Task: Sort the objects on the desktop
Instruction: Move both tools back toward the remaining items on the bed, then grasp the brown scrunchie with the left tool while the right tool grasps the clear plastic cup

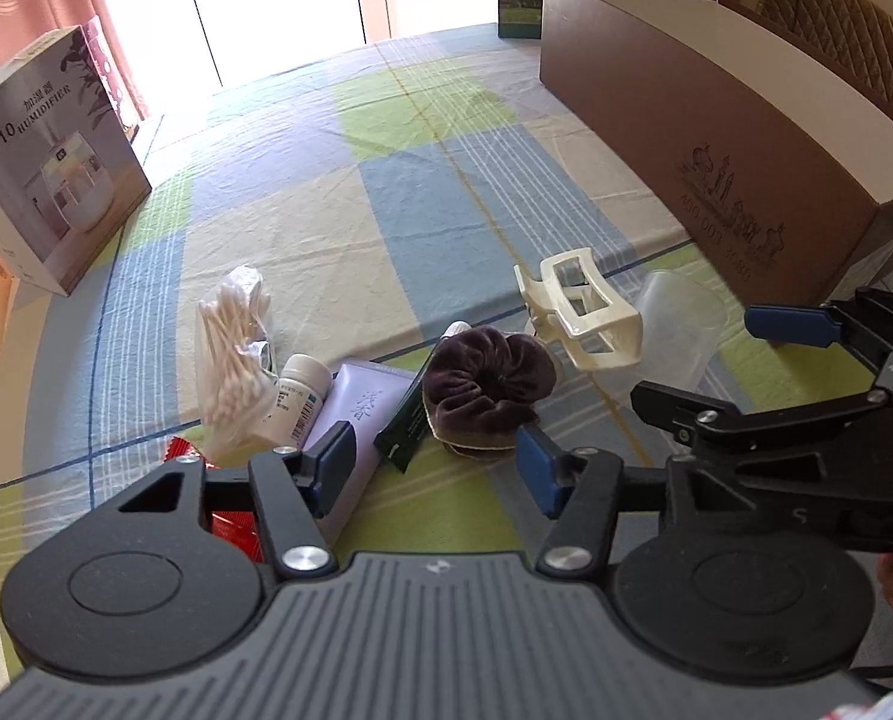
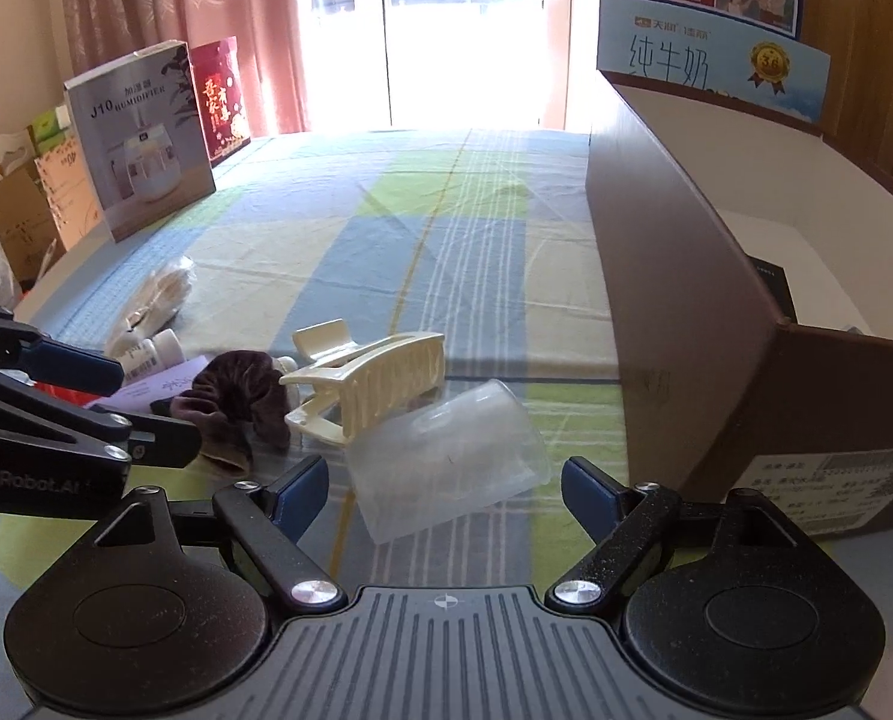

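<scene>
Nearest the left wrist camera, the left claw (image 1: 437, 468) is seen spread wide with nothing between its blue pads, hovering low over the cluttered near edge of the tabletop (image 1: 386, 228), which is covered by a blue, green and cream checked cloth. Just beyond its pads, at 12 o'clock, a dark purple velvet scrunchie (image 1: 488, 387) is found, touching a dark green sachet (image 1: 407, 420) at its 9 o'clock side. A lilac tube (image 1: 356, 414) is laid partly under the left pad, and a small white bottle (image 1: 299, 399) is seen beside it, leaning against a bag of cotton swabs (image 1: 233, 354) at 10 o'clock. A red wrapper (image 1: 230, 525) is glimpsed beneath the claw's linkage. A cream hair clip (image 1: 584, 315) is placed at 1 o'clock, touching the scrunchie and resting against a clear plastic cup (image 1: 680, 330) that is lying on its side. In the right wrist view, the right claw (image 2: 443, 495) is likewise held spread and unloaded, with the toppled cup just ahead between its pads. A brown cardboard box (image 2: 704, 324), open-topped, is stood at 2 o'clock, and a humidifier carton (image 2: 140, 162) is set well apart at 10 o'clock.
</scene>
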{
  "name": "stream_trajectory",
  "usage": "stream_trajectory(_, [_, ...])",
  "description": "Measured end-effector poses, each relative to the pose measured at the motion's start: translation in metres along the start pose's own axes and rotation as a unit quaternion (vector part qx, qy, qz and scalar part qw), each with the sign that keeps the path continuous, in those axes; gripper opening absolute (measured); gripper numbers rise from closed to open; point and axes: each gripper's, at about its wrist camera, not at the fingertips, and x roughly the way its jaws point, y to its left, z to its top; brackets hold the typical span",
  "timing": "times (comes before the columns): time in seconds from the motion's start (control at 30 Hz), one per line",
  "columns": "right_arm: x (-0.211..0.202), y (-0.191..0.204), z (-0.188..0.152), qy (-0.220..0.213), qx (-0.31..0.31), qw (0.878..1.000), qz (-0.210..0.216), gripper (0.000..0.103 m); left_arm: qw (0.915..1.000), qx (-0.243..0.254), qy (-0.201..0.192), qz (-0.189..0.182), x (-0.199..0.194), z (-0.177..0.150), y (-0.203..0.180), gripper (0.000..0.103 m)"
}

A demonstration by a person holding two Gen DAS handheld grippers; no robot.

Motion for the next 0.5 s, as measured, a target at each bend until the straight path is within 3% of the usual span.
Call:
stream_trajectory(0.17, [0.009,0.003,-0.004,-0.008,-0.012,1.0,-0.002,0.087,0.9999,0.013,0.004,-0.007,0.004,0.0,0.001,0.054])
stream_trajectory(0.23, [0.008,0.003,-0.006,-0.008,-0.017,1.0,-0.003,0.073,0.9998,0.015,0.006,-0.01,0.004,-0.001,0.001,0.054])
stream_trajectory(0.5, [-0.013,-0.006,-0.013,0.018,-0.009,1.0,-0.001,0.072,0.9996,0.018,0.007,-0.02,0.004,-0.003,0.001,0.054])
